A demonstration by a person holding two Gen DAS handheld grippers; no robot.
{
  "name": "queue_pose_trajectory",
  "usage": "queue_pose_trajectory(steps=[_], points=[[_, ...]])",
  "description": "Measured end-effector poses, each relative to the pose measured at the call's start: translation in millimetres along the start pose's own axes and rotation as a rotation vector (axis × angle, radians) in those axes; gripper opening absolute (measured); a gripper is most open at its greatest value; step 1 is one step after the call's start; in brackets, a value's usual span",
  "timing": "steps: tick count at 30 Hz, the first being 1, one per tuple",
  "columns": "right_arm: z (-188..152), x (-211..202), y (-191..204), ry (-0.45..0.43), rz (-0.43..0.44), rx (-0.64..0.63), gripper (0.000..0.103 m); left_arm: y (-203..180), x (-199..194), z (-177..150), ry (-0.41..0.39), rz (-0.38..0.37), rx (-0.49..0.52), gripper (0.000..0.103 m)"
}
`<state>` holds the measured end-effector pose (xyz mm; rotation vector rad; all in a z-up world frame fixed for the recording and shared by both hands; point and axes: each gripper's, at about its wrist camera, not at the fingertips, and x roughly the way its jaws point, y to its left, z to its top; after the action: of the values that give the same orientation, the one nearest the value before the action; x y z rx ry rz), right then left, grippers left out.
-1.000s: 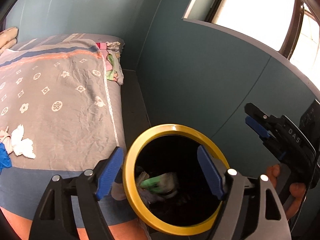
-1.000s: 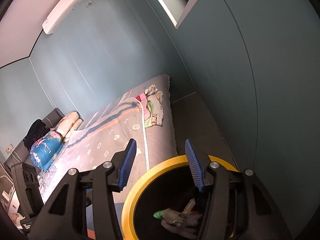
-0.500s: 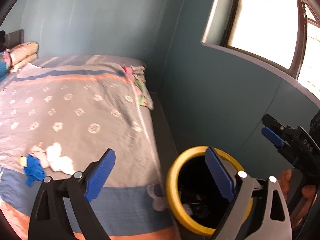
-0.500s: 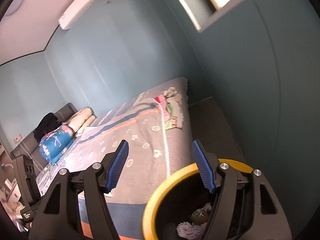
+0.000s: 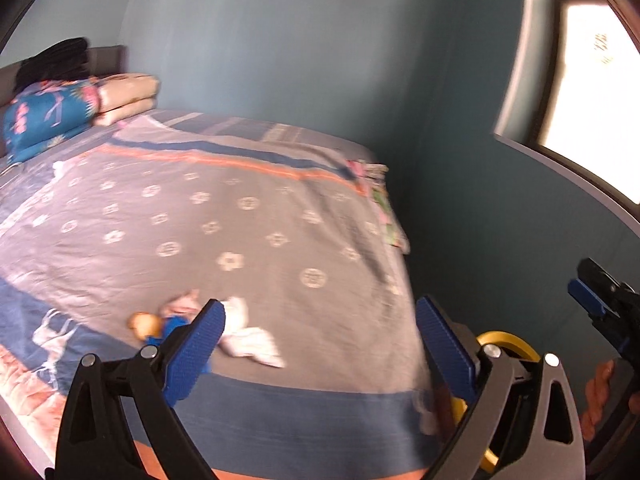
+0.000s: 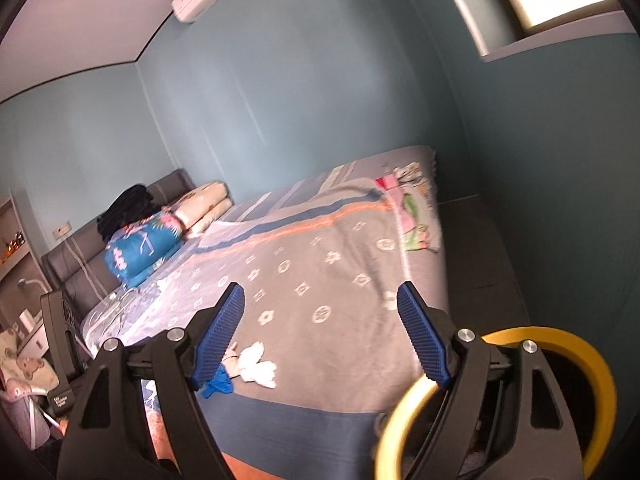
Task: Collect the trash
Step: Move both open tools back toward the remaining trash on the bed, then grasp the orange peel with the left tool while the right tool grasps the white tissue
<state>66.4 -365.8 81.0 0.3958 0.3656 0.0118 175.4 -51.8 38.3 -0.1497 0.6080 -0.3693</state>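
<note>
Both grippers face the grey patterned bedspread point(image 5: 248, 240), nothing between their jaws: the left gripper point(image 5: 320, 344) and the right gripper point(image 6: 320, 332) are both opening, ready for the crumpled white, blue and, blurrily, tan scraps point(image 5: 248, 336) near the bed's front edge, the yellow-rimmed black bin point(image 6: 560, 340) waiting just right.

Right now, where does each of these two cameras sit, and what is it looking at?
Left wrist: on the left tongs, facing the bed; the right tongs and fingers show at right.
Right wrist: on the right tongs, facing the bed and the yellow-rimmed bin.
Shared: bed, bin, white tissue.
</note>
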Motion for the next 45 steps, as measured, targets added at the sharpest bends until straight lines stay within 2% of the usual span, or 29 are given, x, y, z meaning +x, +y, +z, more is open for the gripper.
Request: queue_pose_trajectory(steps=[7,12,23,31,41,45], points=[[-10,51,47,0.071,0.052,-0.045,0.075,78,7,3,0.009,0.127,-0.088,0.092],[-25,93,78,0.138,0.082,-0.077,0.075,124,18,-2,0.032,0.182,-0.148,0.092],[-72,199,115,0.323,0.054,-0.162,0.075,198,64,-24,0.123,0.281,-0.212,0.092],[-116,268,125,0.458,0.026,-0.204,0.075,227,101,-36,0.19,0.287,-0.242,0.092],[-156,319,140,0.527,-0.004,-0.269,0.075,237,144,-46,0.245,0.258,-0.241,0.091],[-166,331,146,0.544,-0.008,-0.293,0.075,244,155,-50,0.259,0.245,-0.252,0.08]])
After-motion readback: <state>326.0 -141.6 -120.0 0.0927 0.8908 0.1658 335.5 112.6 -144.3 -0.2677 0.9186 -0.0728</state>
